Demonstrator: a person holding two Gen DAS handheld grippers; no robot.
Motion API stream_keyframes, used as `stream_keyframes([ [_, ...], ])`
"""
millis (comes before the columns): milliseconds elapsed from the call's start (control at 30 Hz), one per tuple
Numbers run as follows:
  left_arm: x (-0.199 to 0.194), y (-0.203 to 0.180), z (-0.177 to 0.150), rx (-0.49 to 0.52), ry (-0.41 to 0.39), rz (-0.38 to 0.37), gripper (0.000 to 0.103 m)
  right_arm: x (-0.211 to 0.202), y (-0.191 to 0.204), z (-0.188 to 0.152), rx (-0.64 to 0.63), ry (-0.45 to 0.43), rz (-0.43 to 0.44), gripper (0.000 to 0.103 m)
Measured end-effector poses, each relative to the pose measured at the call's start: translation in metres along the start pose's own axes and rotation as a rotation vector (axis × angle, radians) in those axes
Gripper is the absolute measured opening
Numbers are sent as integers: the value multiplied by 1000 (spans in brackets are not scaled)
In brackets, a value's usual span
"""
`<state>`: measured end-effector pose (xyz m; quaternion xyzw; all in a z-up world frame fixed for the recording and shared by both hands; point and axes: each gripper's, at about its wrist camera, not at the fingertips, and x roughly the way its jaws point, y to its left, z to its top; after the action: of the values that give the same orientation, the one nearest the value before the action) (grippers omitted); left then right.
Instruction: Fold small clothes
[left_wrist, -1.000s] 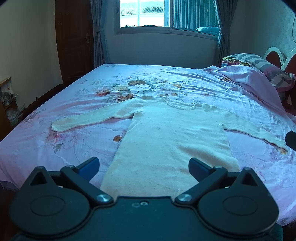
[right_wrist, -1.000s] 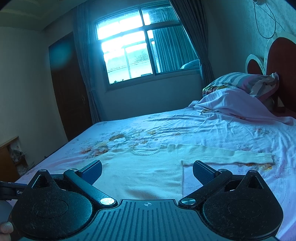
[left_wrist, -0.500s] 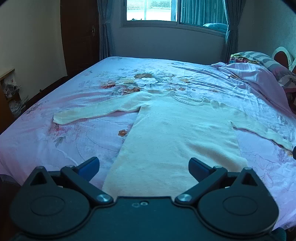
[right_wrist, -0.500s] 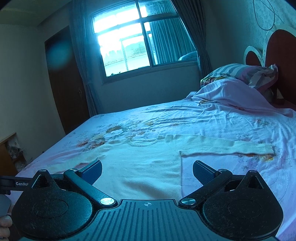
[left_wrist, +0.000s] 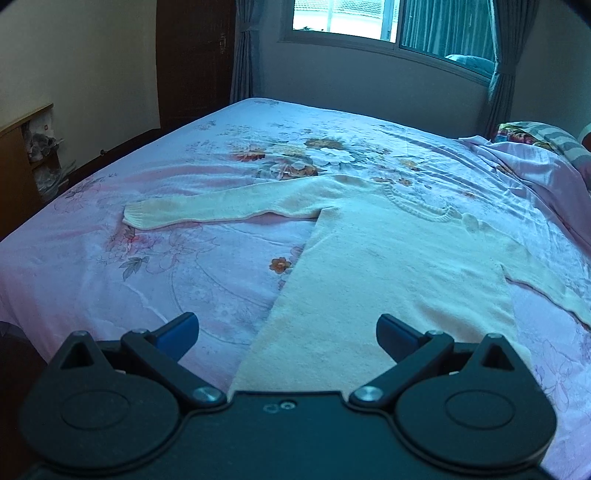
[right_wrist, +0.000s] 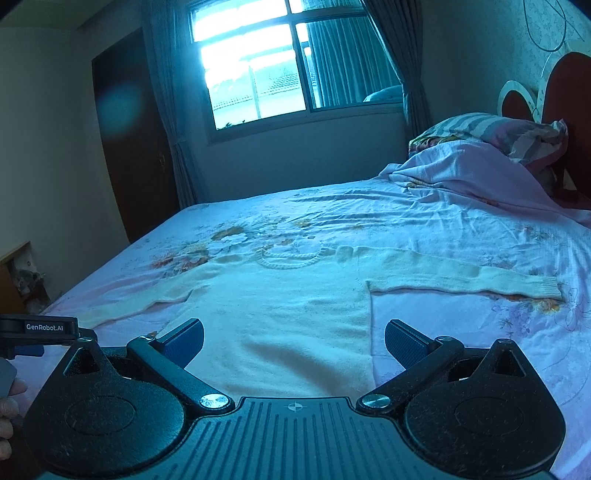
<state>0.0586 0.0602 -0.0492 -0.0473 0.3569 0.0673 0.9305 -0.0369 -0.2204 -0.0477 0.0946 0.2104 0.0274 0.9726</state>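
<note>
Left wrist view, left tool (left_wrist: 287, 328) released above sweater (left_wrist: 388, 280); right tool (right_wrist: 294, 341) released

1. One cream sweater (left_wrist: 388, 266), with two sleeves spread out.
2. One bed (left_wrist: 184, 258).
3. Two grippers: the left gripper (left_wrist: 286, 330) and the right gripper (right_wrist: 293, 341).
4. One window (right_wrist: 266, 70).
5. One striped pillow (right_wrist: 491, 129).

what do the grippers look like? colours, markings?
Both match: black bodies, two round lobes, silver pivot screws, black link arms, blue finger pads. Left gripper has a smooth deck; right gripper has a ribbed deck with a crosshair mark. White "GenRobot.AI" label at the right view's left edge.
</note>
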Motion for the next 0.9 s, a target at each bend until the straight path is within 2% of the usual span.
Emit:
stream_keyframes([
  [400, 40, 33, 20, -40, 11, 34, 101, 50, 15, 12, -13, 22, 19, 103],
  [900, 90, 74, 44, -63, 61, 116, 101, 120, 52, 20, -63, 60, 49, 103],
])
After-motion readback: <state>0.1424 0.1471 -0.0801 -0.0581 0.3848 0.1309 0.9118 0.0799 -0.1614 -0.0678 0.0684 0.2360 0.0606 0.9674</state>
